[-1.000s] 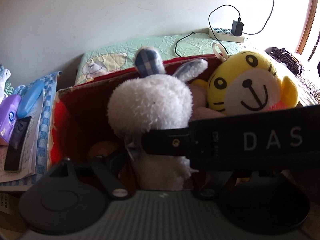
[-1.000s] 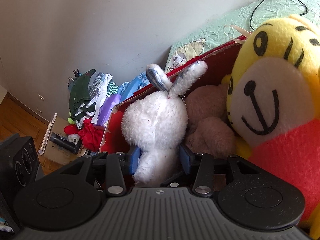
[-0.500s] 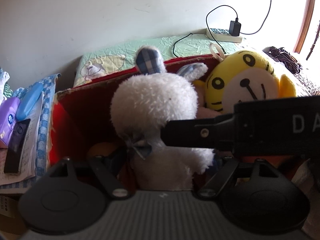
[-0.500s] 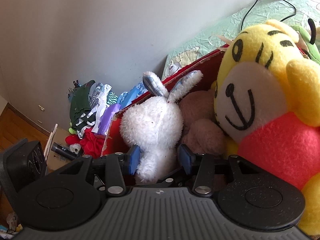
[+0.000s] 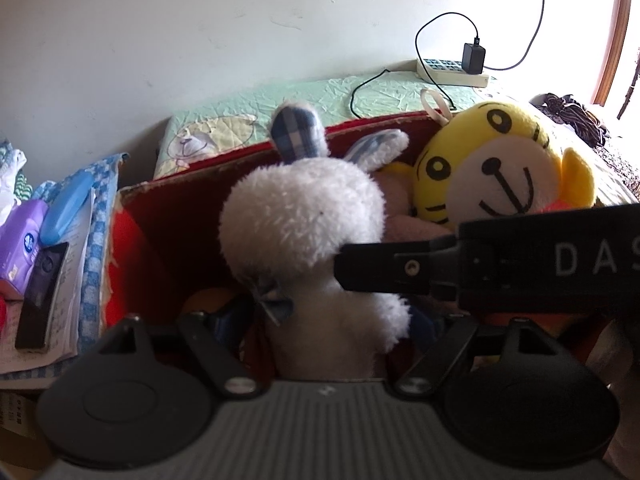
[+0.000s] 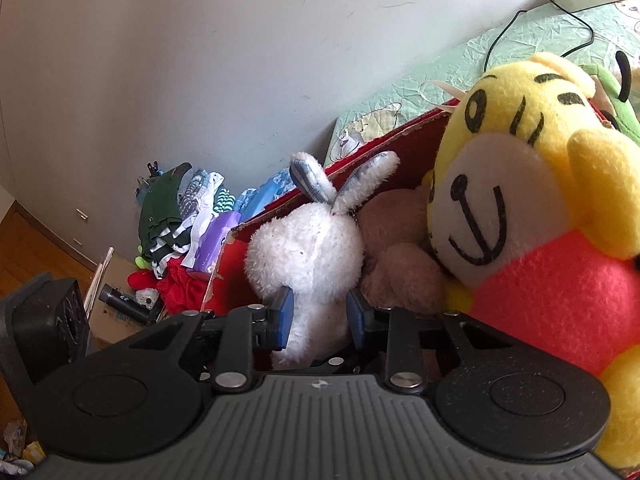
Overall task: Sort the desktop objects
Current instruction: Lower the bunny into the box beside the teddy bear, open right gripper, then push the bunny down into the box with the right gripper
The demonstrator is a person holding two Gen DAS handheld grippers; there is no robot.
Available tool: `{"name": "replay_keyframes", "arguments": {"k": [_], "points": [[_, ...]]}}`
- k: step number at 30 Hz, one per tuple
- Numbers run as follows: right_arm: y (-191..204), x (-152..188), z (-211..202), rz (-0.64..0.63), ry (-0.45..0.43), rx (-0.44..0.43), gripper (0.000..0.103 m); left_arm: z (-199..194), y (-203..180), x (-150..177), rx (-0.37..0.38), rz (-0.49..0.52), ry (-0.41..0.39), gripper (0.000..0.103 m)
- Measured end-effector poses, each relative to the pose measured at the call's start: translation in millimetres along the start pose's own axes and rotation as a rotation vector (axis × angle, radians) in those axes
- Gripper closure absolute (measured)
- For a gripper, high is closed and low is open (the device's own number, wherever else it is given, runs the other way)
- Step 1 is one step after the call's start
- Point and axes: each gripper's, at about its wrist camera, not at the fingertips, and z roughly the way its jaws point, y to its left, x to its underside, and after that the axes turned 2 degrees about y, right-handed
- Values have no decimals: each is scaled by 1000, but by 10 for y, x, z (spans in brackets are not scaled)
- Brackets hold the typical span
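White plush fills the middle of both views: a white rabbit toy [image 6: 308, 248] with blue-checked ears stands upright inside the red box [image 5: 160, 236]. We see our right gripper [image 6: 320, 316] low at centre of its frame, its blue fingers [image 6: 282, 316] pinching the rabbit's body from both sides. In the left wrist view that same gripper reaches in from the right edge as a black bar, touching the rabbit's neck. Our left gripper [image 5: 324, 320] sits at the bottom centre with the rabbit's body between its fingers; whether they press on the plush we cannot tell. Just right of the rabbit, a yellow tiger toy [image 6: 520, 184] in a red top leans in the same box, with a brown plush [image 6: 400, 256] wedged between them.
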Motion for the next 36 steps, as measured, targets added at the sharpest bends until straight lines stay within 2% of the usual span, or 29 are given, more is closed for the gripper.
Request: {"name": "replay_keyframes", "arguments": {"k": [6,22,28,36], "points": [[-114,13,38,40,11,-17,71,25,16,-10,2,-4,13,19],[-100,21,-21,-4,2,-22,71,36,26,-19,6,-34,27,17],[-68,39,-26,-49,-16,-13,71,33,20,-19,1,-42,28,16],[-10,47,-26,-48,-14,21,71,30,7,-23,-19,-39,26,14]]}}
